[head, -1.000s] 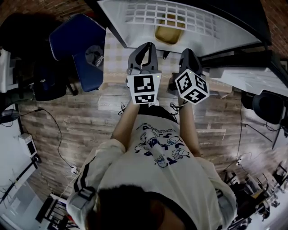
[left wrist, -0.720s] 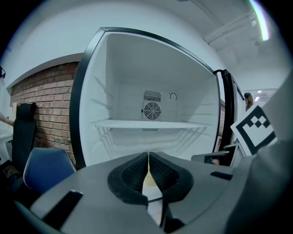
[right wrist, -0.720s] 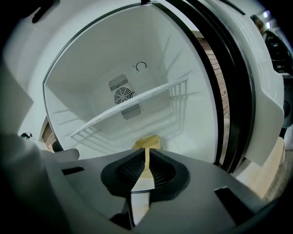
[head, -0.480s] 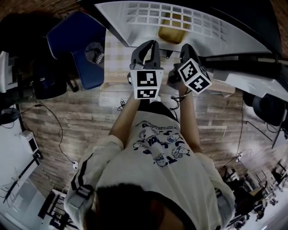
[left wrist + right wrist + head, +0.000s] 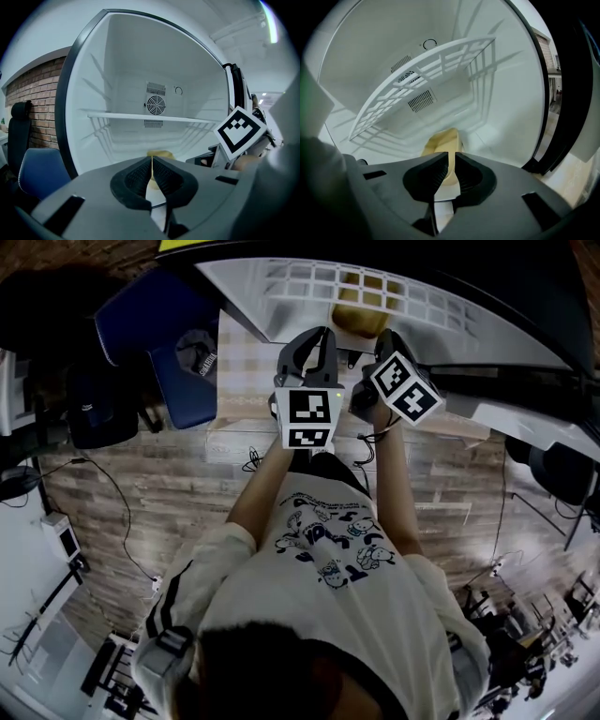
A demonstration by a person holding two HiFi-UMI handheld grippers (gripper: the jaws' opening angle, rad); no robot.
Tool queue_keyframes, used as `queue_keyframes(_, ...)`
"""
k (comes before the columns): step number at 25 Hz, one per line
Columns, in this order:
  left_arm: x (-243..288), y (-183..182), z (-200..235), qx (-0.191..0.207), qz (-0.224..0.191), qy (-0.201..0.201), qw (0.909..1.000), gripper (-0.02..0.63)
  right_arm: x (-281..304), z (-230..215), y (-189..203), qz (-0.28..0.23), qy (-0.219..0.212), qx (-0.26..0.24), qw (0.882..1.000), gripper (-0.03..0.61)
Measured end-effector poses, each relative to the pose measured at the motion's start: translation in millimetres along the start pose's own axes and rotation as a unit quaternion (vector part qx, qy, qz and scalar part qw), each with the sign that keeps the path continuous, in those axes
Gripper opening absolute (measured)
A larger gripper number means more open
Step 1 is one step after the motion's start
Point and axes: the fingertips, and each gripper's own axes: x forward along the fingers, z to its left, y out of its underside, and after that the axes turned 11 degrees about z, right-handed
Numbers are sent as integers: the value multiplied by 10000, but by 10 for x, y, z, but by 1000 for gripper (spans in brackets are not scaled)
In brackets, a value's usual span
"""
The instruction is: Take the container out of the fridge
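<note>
A pale yellow container [image 5: 361,313] sits on the white floor of the open fridge [image 5: 469,306], under a white wire shelf [image 5: 309,277]. In the left gripper view the container [image 5: 160,153] shows just beyond my left gripper [image 5: 151,169], which is shut and holds nothing. My left gripper [image 5: 307,345] hangs at the fridge's front edge. In the right gripper view the container [image 5: 443,139] lies right ahead of my right gripper [image 5: 451,165], whose jaws stand together with only a thin slit, apart from the container. My right gripper [image 5: 382,341] is close in front of the container.
A blue office chair [image 5: 173,334] stands left of the fridge. The fridge door [image 5: 525,413] hangs open at the right. A fan vent [image 5: 154,105] is on the back wall, and the wire shelf [image 5: 426,79] spans the fridge above the container. Wooden floor [image 5: 141,484] lies below.
Both grippers have moved forward toward the fridge opening. The right gripper has come nearer to the yellow container. Both stay shut.
</note>
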Motion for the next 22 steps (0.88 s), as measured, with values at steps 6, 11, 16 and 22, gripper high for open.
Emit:
queue_keyframes(6, 61, 22, 51, -34, 75, 28, 10000, 23, 82, -45, 11, 138, 78, 214, 9996, 44)
queue_keyframes(11, 99, 48, 89, -85, 125, 39, 9999, 23, 128, -63, -21, 152, 134, 264, 9994, 46)
queue_keyframes(16, 115, 31, 106, -68, 149, 50, 9999, 23, 169, -68, -30, 220, 159, 328, 9991, 64)
queue_keyframes(22, 156, 41, 150, -94, 170, 38, 9998, 23, 252, -70, -13, 315, 172, 374, 9987, 115)
